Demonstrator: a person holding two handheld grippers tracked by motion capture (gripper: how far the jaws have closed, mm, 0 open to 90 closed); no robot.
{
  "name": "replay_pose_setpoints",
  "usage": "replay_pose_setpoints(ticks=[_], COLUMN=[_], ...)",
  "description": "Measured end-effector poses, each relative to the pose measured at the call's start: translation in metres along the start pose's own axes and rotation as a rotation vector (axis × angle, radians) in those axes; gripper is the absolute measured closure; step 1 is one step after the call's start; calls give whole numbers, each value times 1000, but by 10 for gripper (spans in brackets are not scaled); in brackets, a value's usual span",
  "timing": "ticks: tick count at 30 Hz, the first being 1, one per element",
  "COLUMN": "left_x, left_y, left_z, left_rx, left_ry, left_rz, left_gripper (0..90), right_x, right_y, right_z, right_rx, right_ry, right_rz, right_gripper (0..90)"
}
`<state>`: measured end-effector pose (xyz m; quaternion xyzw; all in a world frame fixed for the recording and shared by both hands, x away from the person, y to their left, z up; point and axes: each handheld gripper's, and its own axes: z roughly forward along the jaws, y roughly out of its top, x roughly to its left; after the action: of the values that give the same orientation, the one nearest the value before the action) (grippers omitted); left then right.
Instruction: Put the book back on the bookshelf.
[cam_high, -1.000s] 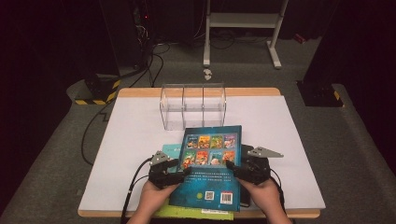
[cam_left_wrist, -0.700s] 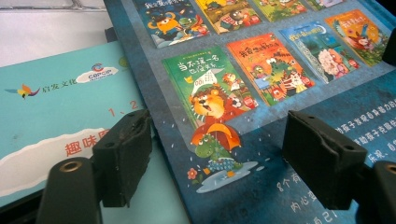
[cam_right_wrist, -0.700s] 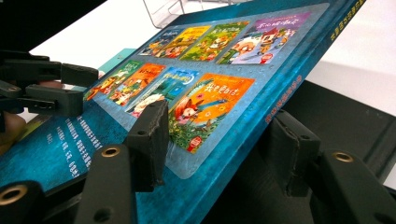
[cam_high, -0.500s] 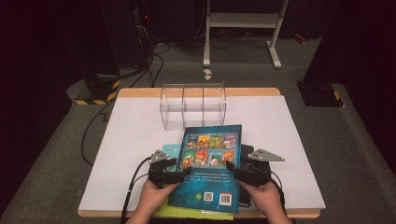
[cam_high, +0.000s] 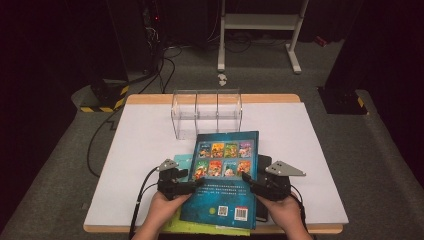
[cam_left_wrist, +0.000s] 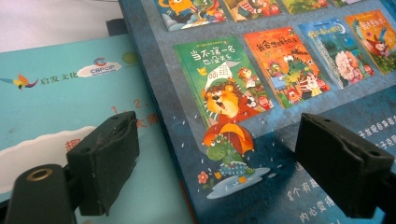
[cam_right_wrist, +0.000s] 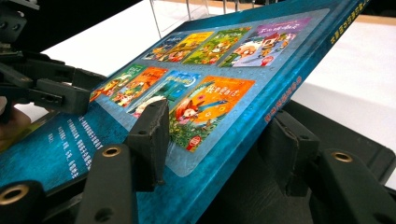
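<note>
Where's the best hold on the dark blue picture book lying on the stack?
Take the dark blue picture book by its long side edges, one tool from each side. Its right edge is raised off the black book beneath, leaving room for a jaw under it.

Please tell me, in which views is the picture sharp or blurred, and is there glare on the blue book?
High view: the blue book is evenly lit on the white table, the room behind dark. Left gripper view: cover print sharp, left gripper jaws close and soft-edged. Right gripper view: pale sheen along the cover's near corner, right gripper slightly blurred.
</note>
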<state>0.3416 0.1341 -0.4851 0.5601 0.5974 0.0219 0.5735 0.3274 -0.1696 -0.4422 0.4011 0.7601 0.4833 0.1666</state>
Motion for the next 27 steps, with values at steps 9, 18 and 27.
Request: replay_pose_setpoints(ticks=[9, 18, 27], left_x=[-3, -5, 3], left_y=[6, 9, 18], left_z=[5, 2, -4], left_rx=[57, 55, -11], left_ry=[-54, -65, -64], left_rz=[-30, -5, -3], left_gripper=[110, 138, 215], right_x=[4, 2, -1], right_y=[2, 3, 15], right_z=[-3, -3, 7], right_rx=[-30, -27, 2], right_ry=[-2, 15, 51], right_rz=[-32, -7, 26], right_gripper=[444, 440, 440])
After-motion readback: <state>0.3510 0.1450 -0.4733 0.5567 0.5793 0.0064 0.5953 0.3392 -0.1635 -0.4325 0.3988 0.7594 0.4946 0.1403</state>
